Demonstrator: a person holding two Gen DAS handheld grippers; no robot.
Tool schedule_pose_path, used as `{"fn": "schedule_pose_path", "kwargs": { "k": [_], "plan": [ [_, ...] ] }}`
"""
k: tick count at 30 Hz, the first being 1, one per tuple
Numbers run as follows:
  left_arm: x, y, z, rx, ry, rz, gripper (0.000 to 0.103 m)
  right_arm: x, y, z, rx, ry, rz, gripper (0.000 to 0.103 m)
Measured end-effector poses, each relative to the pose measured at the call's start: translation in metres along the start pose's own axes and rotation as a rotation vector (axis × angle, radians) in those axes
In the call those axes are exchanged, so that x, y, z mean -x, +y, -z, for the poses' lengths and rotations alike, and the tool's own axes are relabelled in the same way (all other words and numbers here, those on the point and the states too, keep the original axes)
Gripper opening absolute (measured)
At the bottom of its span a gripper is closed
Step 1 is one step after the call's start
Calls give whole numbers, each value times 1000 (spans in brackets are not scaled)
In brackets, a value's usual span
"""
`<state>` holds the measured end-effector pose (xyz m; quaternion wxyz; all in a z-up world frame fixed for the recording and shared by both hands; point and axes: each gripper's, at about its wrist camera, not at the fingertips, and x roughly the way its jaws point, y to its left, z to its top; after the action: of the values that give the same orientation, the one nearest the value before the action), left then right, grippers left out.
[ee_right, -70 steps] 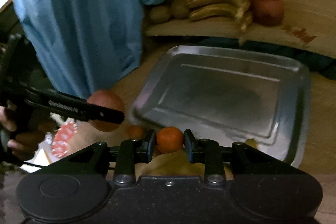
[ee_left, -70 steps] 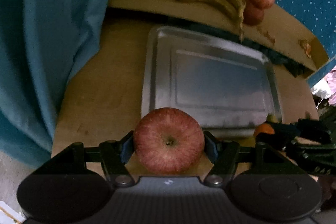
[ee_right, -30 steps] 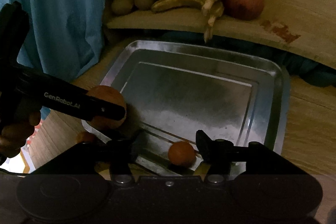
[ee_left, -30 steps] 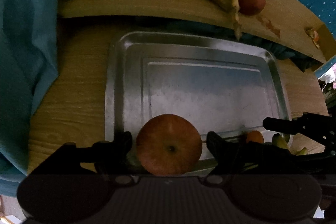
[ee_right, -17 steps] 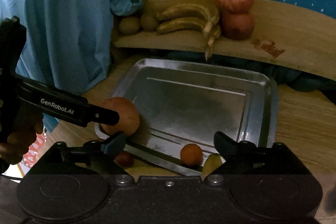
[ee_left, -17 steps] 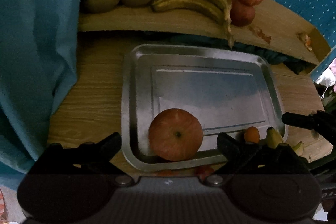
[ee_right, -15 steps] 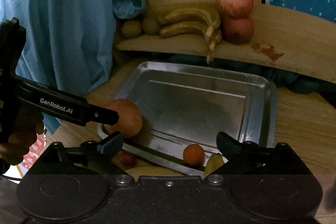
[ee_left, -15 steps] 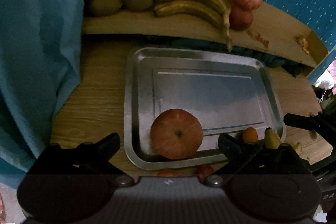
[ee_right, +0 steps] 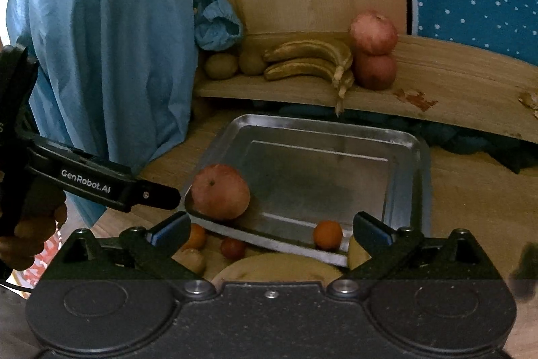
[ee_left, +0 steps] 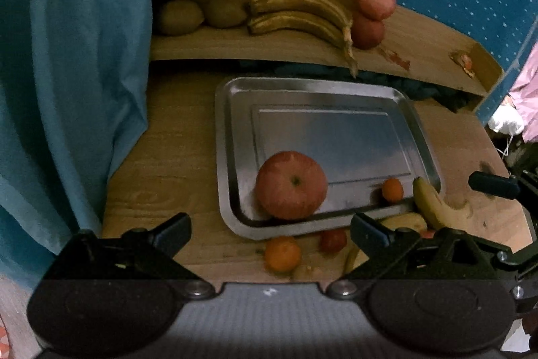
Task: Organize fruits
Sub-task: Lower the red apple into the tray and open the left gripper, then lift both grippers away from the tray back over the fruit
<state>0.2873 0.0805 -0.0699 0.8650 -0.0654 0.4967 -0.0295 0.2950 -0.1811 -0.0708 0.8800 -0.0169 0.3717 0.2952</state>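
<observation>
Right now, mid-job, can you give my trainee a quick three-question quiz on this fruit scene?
1. True or false: the apple lies inside the metal tray.
2. Which small fruit shares the tray with it? A) the tangerine B) a kiwi C) a lemon
3. Fill in: the left gripper and the right gripper both have their fingers ____.

Key: 1 true; 2 A; 3 open, holding nothing.

Left gripper jaws wide apart, right gripper likewise
</observation>
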Motion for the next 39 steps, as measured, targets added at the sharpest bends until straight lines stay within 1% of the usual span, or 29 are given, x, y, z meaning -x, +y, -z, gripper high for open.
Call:
{"fn": "schedule_pose_path", "kwargs": {
  "k": [5,10,21,28,39],
  "plan": [
    [7,2,13,-38,15,11,103,9,11,13,-26,-4,36,102],
    [8,5,25,-76,44,20,103,15,21,29,-58,13,63,102],
    [1,0,51,-146,138,47,103,26,31,61,-113,69,104,102],
    [-1,-7,57,-179,164,58,103,27,31,72,-137,103,121,102],
    [-10,-17,65,-226,199,44,103,16,30,89,-155,173,141,102]
  ]
}}
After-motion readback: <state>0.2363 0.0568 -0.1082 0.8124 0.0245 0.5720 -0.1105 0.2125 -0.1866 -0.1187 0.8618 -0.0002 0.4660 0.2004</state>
